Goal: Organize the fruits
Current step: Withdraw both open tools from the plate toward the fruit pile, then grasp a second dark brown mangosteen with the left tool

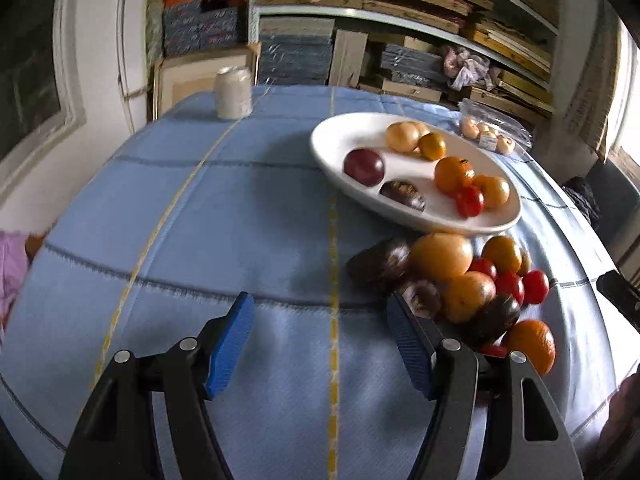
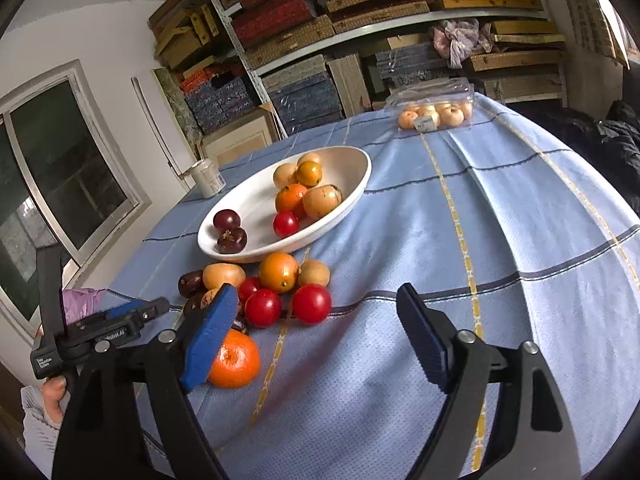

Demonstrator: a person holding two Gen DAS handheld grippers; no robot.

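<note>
My left wrist view looks forward and down along its blue-padded fingers (image 1: 236,340) over the blue checked cloth tabletop (image 1: 240,220), close above it, facing the cluttered wooden shelves (image 1: 440,12); my right wrist view looks from further right, tilted, equally near, toward the same shelves; both share the white oval ceramic bowl (image 1: 340,136) (image 2: 352,168), the loose pile of mixed fruit (image 1: 460,280) (image 2: 272,288) and the pale can (image 1: 233,92) (image 2: 207,178).

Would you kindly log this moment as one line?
left gripper: open, empty | right gripper: open, empty | bowl: partly filled | fruit pile: on tablecloth
</note>
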